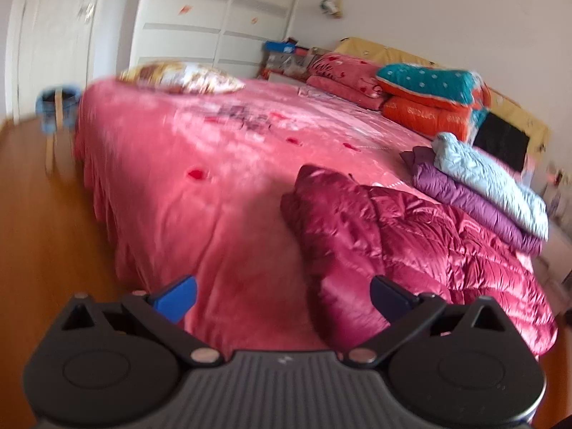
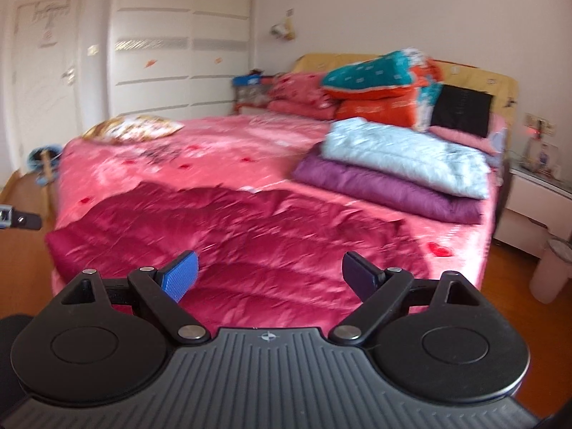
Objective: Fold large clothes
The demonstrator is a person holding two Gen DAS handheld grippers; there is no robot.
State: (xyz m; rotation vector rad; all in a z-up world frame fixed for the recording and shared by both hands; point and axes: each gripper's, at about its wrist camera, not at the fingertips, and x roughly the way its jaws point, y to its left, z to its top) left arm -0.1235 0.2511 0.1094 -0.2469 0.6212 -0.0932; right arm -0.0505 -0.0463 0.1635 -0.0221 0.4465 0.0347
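Both grippers, left (image 1: pixel 282 298) & right (image 2: pixel 270 273), spread, empty; only right view shows nightstand (image 2: pixel 532 211).

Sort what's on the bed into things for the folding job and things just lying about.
For the job:
dark red padded coat, spread out
purple coat, already folded
light blue coat, folded on top of it

Lying about:
patterned pillow
teal and orange quilts
pink quilts
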